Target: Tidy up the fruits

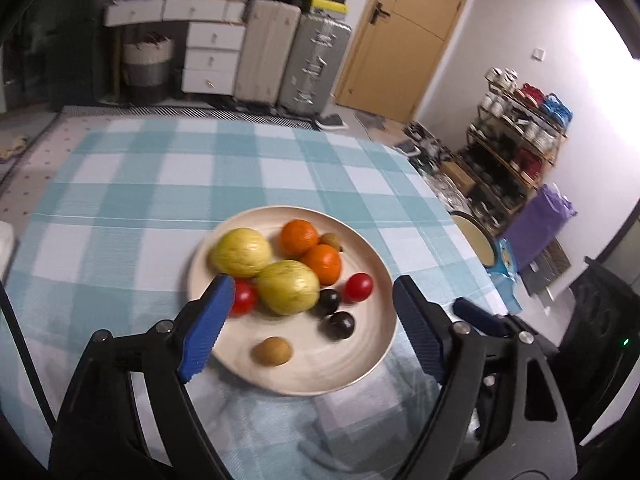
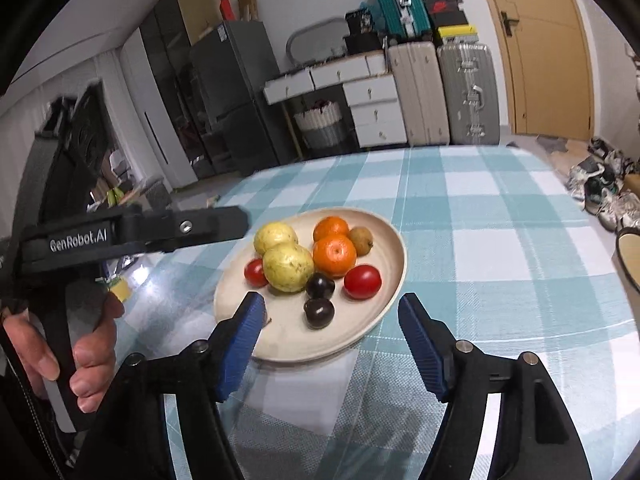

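A cream plate (image 1: 360,364) (image 2: 280,340) on the checked tablecloth holds two yellow-green guavas (image 1: 287,286) (image 2: 288,266), two oranges (image 1: 323,262) (image 2: 334,255), two red tomatoes (image 1: 359,287) (image 2: 362,281), two dark plums (image 1: 340,325) (image 2: 319,312) and two brown kiwis (image 1: 272,351) (image 2: 361,241). My left gripper (image 1: 314,312) is open and empty, its fingers on either side of the plate's near half. My right gripper (image 2: 331,320) is open and empty above the plate's near edge. The left gripper's body (image 2: 132,232) shows at the left of the right wrist view.
The table (image 1: 140,200) is covered by a blue-and-white checked cloth. Another round dish (image 1: 476,236) sits at the table's right edge. Suitcases, drawers, a door and a shoe rack stand in the room beyond.
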### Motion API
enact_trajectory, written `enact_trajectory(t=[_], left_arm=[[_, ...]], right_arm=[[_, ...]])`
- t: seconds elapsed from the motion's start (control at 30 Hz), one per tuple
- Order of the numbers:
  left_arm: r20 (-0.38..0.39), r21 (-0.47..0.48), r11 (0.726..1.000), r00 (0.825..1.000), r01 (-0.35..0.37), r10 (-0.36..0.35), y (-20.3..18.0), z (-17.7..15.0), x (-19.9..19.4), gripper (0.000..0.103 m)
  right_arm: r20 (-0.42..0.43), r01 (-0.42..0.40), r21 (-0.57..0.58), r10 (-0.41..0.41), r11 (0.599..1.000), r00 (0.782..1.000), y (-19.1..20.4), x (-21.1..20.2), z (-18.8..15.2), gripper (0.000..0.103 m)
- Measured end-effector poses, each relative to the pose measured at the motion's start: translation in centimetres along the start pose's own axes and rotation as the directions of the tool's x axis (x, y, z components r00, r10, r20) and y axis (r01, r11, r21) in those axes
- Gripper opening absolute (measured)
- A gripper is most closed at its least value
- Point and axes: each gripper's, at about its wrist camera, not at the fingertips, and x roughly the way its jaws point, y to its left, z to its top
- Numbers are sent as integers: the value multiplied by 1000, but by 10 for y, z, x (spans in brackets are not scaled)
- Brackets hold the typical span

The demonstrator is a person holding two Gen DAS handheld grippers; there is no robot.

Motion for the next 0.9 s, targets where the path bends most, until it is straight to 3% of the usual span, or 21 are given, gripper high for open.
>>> enact_trajectory(t=[0.13, 0.23, 0.27, 0.37, 0.67, 0.9], left_arm=[[62, 19, 994, 992, -109, 107, 2, -8, -24, 84], [129, 42, 978, 972, -204, 197, 0, -15, -43, 92], [156, 51, 974, 965, -221, 211, -2, -18, -50, 100], [213, 69, 961, 945, -268, 248, -7, -25, -68, 102], [237, 65, 948, 927, -313, 290, -10, -42, -85, 102], [348, 70, 941, 892, -330, 287, -6, -60, -100, 102]], right_arm=[[52, 21, 4, -21, 1000, 998, 4, -15, 2, 87], [97, 51, -4, -51, 999, 994, 10, -28, 5, 92], [112, 64, -5, -63, 998, 992, 12, -32, 6, 93], [147, 64, -8, -62, 998, 987, 16, -42, 8, 96], [198, 25, -45, -15, 999, 980, 31, -63, 11, 101], [296, 13, -63, 6, 998, 955, 33, -74, 5, 103]])
